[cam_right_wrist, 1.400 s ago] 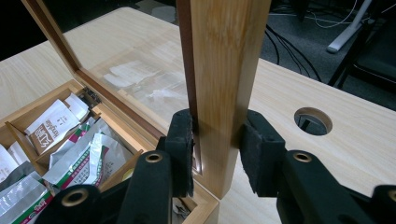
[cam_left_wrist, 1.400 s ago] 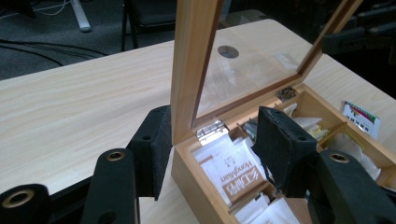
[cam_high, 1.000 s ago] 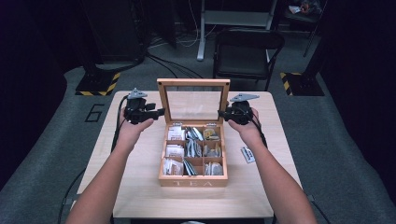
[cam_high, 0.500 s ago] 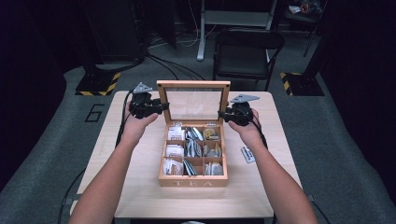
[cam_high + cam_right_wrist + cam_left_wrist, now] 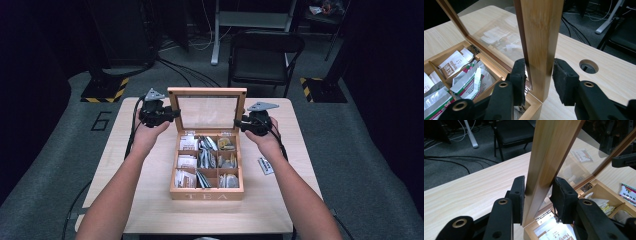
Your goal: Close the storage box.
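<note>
Wooden box: a tea box (image 5: 206, 192) sits mid-table (image 5: 150, 210), its compartments filled with tea sachets (image 5: 206, 159).
Lid: the glass-paned lid (image 5: 207, 112) stands upright at the box's far edge, hinged there.
Left tool: the left tool (image 5: 171, 114) is at the lid's left frame post (image 5: 544, 167). Its jaws have just been closing with the post between them, and in the left gripper view both pads (image 5: 520, 192) are up against the wood, gripping it.
Right tool: the right tool (image 5: 241, 123) straddles the lid's right frame post (image 5: 541, 47). Its jaws have just been opening a little; one pad (image 5: 520, 75) lies close to the wood, while the other stands clear with a visible gap.
Loose item: one sachet (image 5: 265, 165) lies on the table right of the box.
</note>
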